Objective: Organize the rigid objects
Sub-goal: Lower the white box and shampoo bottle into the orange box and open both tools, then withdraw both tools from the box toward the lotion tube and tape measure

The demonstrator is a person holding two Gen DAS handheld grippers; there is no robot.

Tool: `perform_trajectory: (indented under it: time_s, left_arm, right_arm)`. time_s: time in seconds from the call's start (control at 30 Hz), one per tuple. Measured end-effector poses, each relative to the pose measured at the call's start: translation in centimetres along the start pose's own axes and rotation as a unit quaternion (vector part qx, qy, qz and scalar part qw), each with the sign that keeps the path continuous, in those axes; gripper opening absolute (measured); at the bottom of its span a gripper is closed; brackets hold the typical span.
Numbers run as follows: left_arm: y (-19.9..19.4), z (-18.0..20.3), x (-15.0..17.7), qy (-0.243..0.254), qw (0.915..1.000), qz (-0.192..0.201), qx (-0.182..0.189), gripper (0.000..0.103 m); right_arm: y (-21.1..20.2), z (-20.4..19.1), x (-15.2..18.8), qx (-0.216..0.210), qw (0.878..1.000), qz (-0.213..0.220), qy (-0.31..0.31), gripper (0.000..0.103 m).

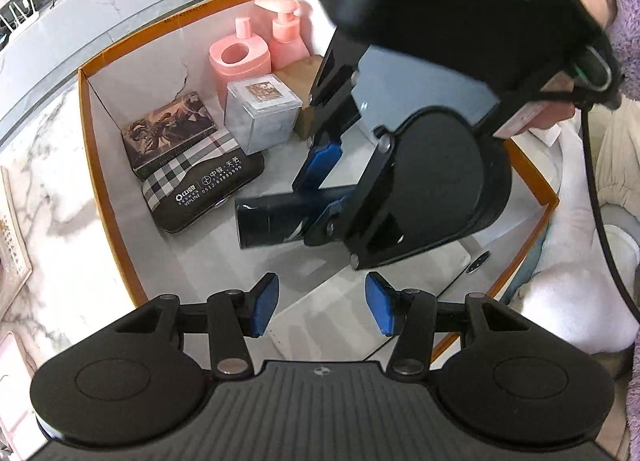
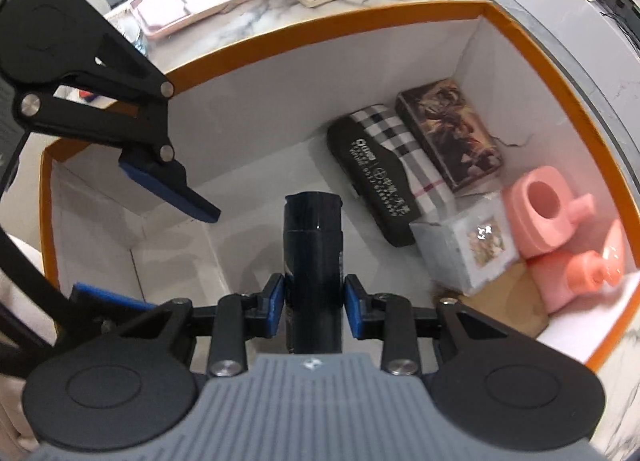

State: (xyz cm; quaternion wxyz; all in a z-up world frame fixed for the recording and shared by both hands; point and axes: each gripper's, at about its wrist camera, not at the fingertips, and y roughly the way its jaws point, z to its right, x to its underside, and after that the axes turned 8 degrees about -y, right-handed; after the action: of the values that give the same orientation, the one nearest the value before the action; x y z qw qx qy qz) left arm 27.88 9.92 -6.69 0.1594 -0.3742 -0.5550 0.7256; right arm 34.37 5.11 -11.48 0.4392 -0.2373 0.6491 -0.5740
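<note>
— What is the right gripper [image 2: 314, 307] doing?
— Its blue fingers [image 2: 275, 303] are clamping a dark bottle [image 2: 313, 245] from both sides, holding it inside the orange-rimmed box [image 2: 320, 27], which is sitting on the marble desk [image 2: 260, 19]. From the left wrist view, the bottle [image 1: 272, 217] is showing at the frame's centre, just over the box's white floor.
— And the left gripper [image 1: 322, 305]?
— Its fingers are standing apart with nothing between them, hanging over the box's near edge at the bottom of that view.
— What else is lying in the box?
— A plaid case [image 2: 384, 177] and a picture box [image 2: 448, 133] are resting side by side toward the upper right of the right wrist view; a clear cube [image 2: 468, 247], a pink container [image 2: 540, 217] and a pink pump bottle [image 2: 580, 273] are crowding the right corner.
</note>
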Motion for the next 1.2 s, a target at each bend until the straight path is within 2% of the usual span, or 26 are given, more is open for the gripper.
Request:
perform_trajectory:
  time_s: [0.23,0.37,0.47,0.5,0.53,0.63,0.73,0.83,1.03,1.2]
  left_arm:
    - [0.0,-0.4,0.4,-0.012,0.9998,0.013,0.001,0.060]
    - [0.0,-0.7,0.6,-0.026,0.9996,0.015,0.005,0.060]
    - [-0.1,-0.9,0.6,-0.031,0.9994,0.014,0.005,0.060]
    - [-0.1,-0.9,0.7,-0.031,0.9994,0.015,0.004,0.060]
    - [-0.2,-0.9,0.7,-0.032,0.9994,0.016,0.002,0.060]
    - [-0.4,-1.0,0.9,-0.035,0.9992,0.017,0.001,0.060]
    - [-0.4,-1.1,0.9,-0.038,0.9992,0.015,0.002,0.059]
    - [-0.4,-1.2,0.9,-0.041,0.9991,0.012,0.001,0.058]
    - [-1.4,0.1,1.0,-0.035,0.9991,0.021,-0.005,0.058]
    - [-2.9,2.7,0.5,-0.031,0.9984,0.043,-0.019,0.058]
  right_arm:
    - [0.0,0.6,0.2,-0.019,1.000,-0.001,0.019,0.036]
    - [-0.5,1.3,0.9,-0.040,0.998,0.000,0.041,0.032]
    - [-0.2,1.1,1.3,-0.018,0.999,-0.007,0.029,0.032]
    - [-0.1,0.9,1.3,-0.010,1.000,-0.007,0.026,0.027]
    - [-0.1,0.9,1.3,-0.007,1.000,-0.003,0.023,0.028]
    - [-0.2,0.7,1.1,-0.029,0.999,0.015,0.010,0.021]
    - [-0.3,-0.1,0.7,-0.054,0.998,0.019,-0.022,0.020]
    - [-0.4,-1.3,0.6,-0.038,0.996,0.017,-0.077,0.020]
    - [-1.3,-1.0,1.1,-0.022,0.998,0.034,-0.048,0.017]
    - [-4.4,-1.0,2.7,-0.002,0.998,0.050,-0.027,0.017]
